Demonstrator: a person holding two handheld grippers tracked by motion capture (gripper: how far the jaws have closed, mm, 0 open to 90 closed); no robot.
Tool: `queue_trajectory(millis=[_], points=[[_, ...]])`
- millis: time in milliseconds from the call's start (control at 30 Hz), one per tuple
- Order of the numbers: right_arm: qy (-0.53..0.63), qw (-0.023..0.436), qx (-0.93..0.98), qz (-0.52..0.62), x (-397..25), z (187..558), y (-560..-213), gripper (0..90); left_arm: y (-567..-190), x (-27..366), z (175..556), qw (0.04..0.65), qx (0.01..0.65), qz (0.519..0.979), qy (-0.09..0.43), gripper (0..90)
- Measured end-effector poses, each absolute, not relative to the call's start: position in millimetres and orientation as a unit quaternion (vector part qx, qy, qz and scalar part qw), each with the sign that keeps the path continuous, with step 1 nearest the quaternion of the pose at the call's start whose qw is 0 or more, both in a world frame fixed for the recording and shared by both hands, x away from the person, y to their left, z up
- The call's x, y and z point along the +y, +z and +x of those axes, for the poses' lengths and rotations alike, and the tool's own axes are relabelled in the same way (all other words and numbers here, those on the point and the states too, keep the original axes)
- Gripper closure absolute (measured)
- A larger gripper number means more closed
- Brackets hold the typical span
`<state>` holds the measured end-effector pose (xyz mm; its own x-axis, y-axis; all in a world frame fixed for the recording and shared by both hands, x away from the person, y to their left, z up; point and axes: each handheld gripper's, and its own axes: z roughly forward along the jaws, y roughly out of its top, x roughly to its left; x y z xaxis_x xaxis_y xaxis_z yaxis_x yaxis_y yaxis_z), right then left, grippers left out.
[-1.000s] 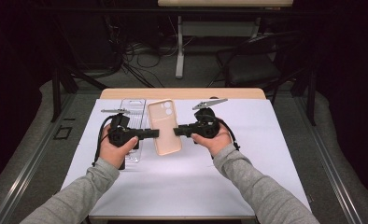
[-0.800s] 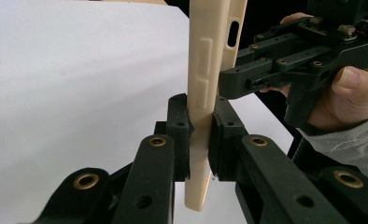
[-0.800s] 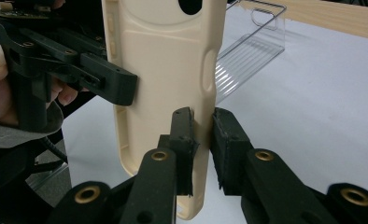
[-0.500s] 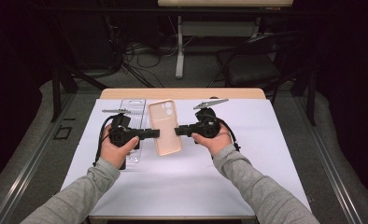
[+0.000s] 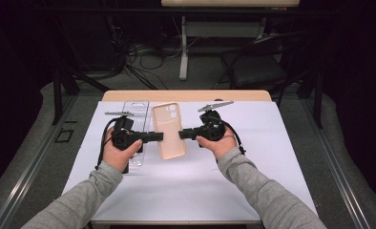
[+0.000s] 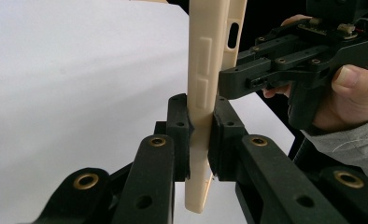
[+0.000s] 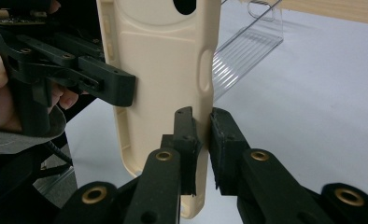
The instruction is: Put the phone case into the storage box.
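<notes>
A: How are the hands set?

B: Both forearms come in low over the white table point(image 5: 272, 143). The left gripper point(image 5: 157, 137) and right gripper point(image 5: 182, 134) point at each other, each clamped on one long edge of the beige case point(image 5: 168, 129), which they hold between them above the middle of the table.

A: What do the gripper views add?

B: In the left gripper view the case point(image 6: 205, 93) stands edge-on, pinched between the pads. The right gripper view shows its hollow inside point(image 7: 163, 70) and a clear tray point(image 7: 247, 46) behind.

A: Room to move?

B: The tray point(image 5: 136, 112) lies just beside the left hand point(image 5: 119, 152); the near and right parts of the table are open.
</notes>
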<state>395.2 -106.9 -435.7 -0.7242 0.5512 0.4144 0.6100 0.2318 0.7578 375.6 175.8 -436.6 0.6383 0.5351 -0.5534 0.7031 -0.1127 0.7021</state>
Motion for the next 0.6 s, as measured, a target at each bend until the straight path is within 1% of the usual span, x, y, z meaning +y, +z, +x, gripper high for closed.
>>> queue_trajectory(millis=[600], points=[[-0.497, 0.025, -0.782, -0.376, -106.8, 393.7, -434.9, 82.9, -437.1, 175.9, 376.5, 0.519, 0.420, 0.740, -0.083, 80.4]])
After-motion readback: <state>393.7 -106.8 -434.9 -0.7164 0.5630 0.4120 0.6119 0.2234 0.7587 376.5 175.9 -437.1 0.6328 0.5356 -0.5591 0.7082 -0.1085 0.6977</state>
